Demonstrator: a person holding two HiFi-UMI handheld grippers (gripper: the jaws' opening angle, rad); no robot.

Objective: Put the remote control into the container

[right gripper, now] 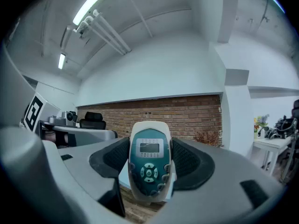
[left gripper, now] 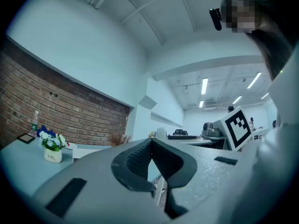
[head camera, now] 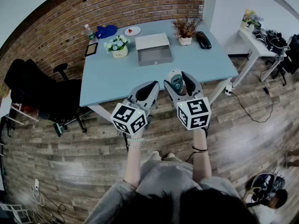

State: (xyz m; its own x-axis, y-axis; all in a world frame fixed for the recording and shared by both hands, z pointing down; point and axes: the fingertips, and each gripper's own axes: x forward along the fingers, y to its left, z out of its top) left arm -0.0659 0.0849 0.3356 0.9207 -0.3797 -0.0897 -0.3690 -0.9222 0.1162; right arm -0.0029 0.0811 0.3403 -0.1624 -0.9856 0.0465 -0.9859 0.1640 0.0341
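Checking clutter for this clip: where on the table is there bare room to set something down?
The near half of the table is bare, from the flower pot and grey box to the front edge. The far edge is crowded: bottle, blue cloth, plate, dried plant, black device.

Right claw (head camera: pixel 180 81) grips remote control (head camera: pixel 177 83) — container (head camera: pixel 154 55) beyond.

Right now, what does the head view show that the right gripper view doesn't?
Only the head view shows the grey container on the table, and the white flowers. Only the right gripper view shows the buttons on the remote control and the ceiling lights. Both show the right gripper holding the remote control, and the brick wall.
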